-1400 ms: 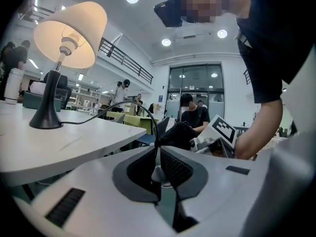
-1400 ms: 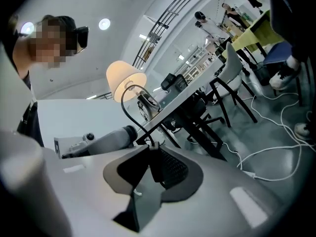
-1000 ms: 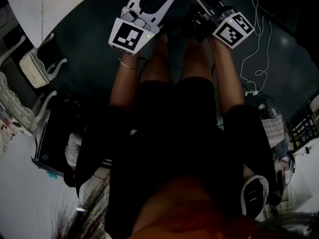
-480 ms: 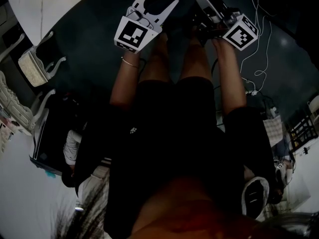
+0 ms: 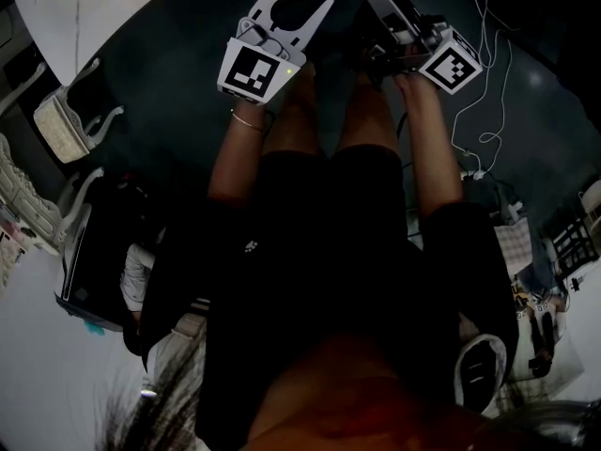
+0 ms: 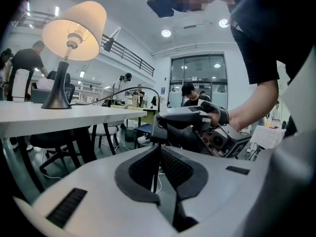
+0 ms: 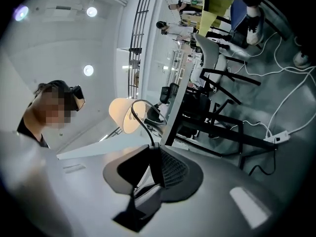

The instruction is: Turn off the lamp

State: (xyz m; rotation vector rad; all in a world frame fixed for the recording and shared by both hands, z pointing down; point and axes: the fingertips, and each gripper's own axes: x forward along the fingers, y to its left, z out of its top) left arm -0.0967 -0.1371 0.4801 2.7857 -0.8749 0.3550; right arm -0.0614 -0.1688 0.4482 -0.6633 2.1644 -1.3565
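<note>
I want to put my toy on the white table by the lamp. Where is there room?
The white table is bare from the base of the lamp rightward to its corner, with only the cord arching above it. Left of the lamp is crowded: a white container stands close. Below the table, chair legs fill the gap.

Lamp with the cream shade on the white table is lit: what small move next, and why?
Probably squeeze the right gripper harder on the black switch block it grips: the cream-shaded lamp glows, its thin black cord runs straight into those fingers, and the left gripper pinches the cord further along, steadying it.
</note>
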